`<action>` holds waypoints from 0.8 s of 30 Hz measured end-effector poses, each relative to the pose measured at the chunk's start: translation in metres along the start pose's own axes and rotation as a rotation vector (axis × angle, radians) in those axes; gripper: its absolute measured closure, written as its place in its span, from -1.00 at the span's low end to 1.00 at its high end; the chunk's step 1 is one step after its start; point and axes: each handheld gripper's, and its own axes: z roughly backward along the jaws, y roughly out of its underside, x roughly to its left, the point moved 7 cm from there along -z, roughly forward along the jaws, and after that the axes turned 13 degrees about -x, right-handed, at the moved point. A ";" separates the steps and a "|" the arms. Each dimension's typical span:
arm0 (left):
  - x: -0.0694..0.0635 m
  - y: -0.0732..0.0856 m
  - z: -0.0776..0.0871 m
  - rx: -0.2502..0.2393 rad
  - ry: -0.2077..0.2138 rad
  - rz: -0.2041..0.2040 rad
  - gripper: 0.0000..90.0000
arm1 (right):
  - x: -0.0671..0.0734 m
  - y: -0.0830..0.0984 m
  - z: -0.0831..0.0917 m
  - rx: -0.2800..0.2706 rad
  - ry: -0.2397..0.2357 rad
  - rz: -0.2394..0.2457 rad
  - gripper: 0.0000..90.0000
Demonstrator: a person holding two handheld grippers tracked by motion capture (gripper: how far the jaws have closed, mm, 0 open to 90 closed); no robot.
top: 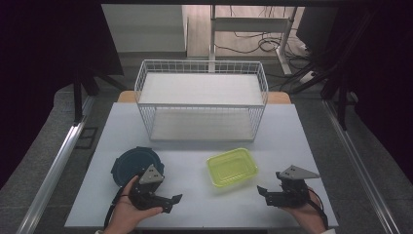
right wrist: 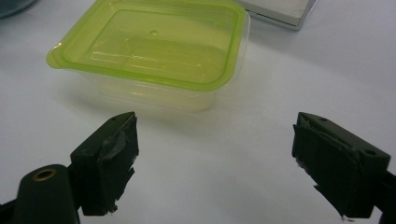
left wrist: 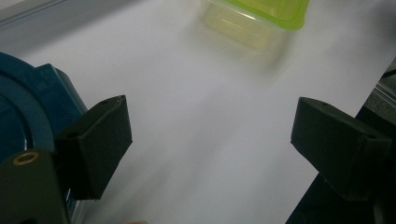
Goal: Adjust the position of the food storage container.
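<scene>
Lime-green lidded container [top: 232,168] at centre frame — left gripper [top: 171,201] and right gripper [top: 263,192] flank it, jaws wide, empty.

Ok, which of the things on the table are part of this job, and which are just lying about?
In the job:
- green box, lid on, in front of the open right claw
- blue tub, beside the open left claw

Probably just standing by:
- wire rack, at the back of the table, nothing on its shelves
</scene>
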 end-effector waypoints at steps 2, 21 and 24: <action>-0.001 -0.001 0.001 -0.004 0.000 0.000 -0.73 | 0.000 0.000 0.001 -0.002 -0.002 -0.004 -0.67; -0.003 -0.009 0.007 -0.024 0.014 -0.001 -0.72 | 0.001 -0.001 0.003 0.005 -0.005 0.004 -0.65; -0.004 -0.011 0.008 -0.029 0.015 0.004 -0.72 | 0.001 -0.001 0.003 0.004 -0.003 -0.001 -0.65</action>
